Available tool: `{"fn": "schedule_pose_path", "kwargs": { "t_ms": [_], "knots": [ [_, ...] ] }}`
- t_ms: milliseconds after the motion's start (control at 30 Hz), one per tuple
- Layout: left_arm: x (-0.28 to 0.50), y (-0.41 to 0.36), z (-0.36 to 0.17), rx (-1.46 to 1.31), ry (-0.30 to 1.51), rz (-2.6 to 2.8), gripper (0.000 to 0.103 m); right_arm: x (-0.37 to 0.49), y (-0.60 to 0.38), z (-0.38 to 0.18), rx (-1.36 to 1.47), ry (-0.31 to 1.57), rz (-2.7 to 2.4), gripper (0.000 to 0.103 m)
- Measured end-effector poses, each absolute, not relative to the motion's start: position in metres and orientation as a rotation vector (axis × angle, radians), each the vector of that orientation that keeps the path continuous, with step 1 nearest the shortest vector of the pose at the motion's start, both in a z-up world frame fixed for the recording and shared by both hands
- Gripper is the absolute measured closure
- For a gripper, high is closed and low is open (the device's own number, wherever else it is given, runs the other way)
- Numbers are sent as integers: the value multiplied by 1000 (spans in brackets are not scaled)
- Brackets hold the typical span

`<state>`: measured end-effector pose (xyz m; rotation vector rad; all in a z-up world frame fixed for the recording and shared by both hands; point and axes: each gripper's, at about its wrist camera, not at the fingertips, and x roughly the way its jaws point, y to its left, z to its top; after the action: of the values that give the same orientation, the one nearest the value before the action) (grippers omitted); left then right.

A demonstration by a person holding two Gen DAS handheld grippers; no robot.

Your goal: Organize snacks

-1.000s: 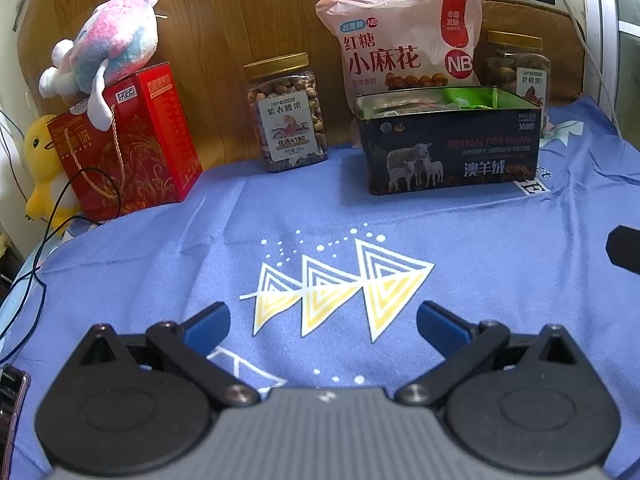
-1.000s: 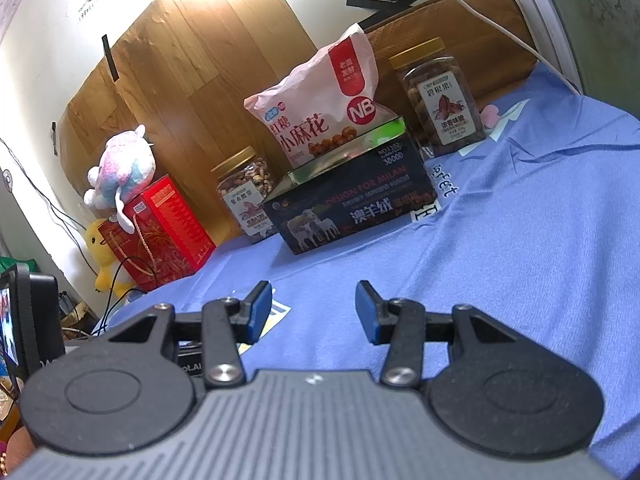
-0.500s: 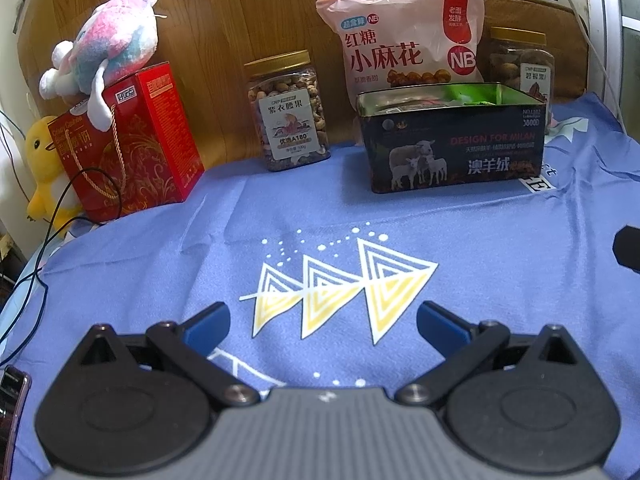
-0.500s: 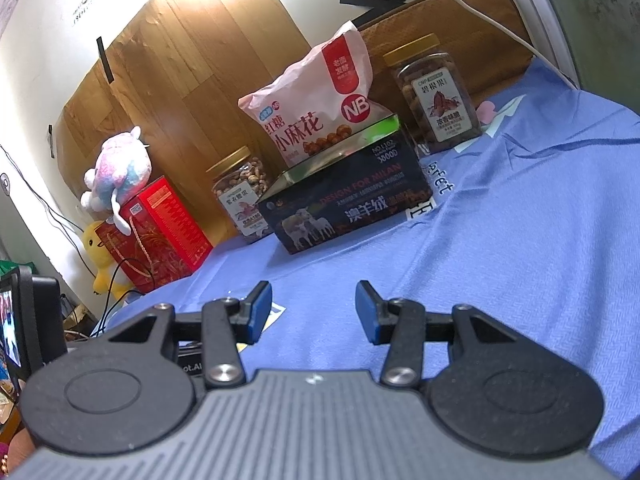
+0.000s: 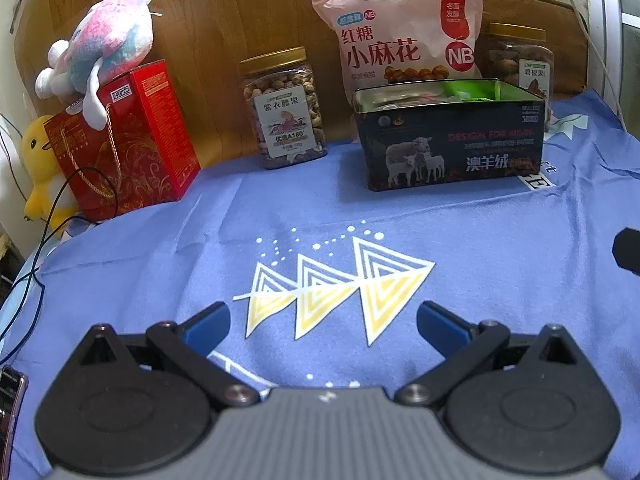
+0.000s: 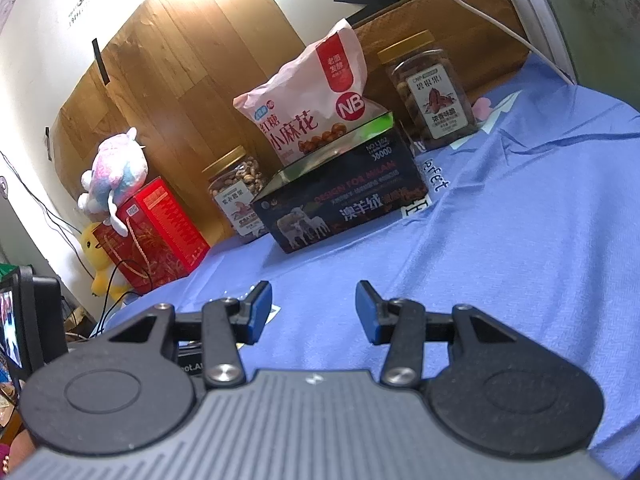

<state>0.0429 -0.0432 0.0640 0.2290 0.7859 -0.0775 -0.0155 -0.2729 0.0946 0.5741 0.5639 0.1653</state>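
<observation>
An open dark tin box (image 5: pixel 452 140) with sheep on its side stands at the back of the blue cloth; snack packets lie inside it. It also shows in the right wrist view (image 6: pixel 340 204). A pink snack bag (image 5: pixel 400 36) (image 6: pixel 312 104) leans behind it. A nut jar (image 5: pixel 285 108) (image 6: pixel 236 196) stands left of the tin, another jar (image 5: pixel 516 60) (image 6: pixel 432 88) right of it. My left gripper (image 5: pixel 323 322) is open and empty, low over the cloth. My right gripper (image 6: pixel 313 310) is open and empty, well short of the tin.
A red gift box (image 5: pixel 124 140) with a plush toy (image 5: pixel 104 48) on top stands at the back left, beside a yellow duck toy (image 5: pixel 40 168). A black cable (image 5: pixel 44 236) trails off the left edge. A wooden board (image 5: pixel 224 8) backs the table. A screen (image 6: pixel 16 320) stands left.
Both grippers have shifted slightly; the tin and bag sit a little further right in both views. Both grippers stay open and empty. The objects have not moved.
</observation>
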Motion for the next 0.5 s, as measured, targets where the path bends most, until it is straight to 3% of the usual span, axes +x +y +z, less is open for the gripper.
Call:
{"fn": "schedule_pose_path", "kwargs": {
  "t_ms": [500],
  "knots": [
    [41, -45, 64, 230, 788, -75, 0, -15, -274, 95, 577, 562, 168, 54]
  ]
}}
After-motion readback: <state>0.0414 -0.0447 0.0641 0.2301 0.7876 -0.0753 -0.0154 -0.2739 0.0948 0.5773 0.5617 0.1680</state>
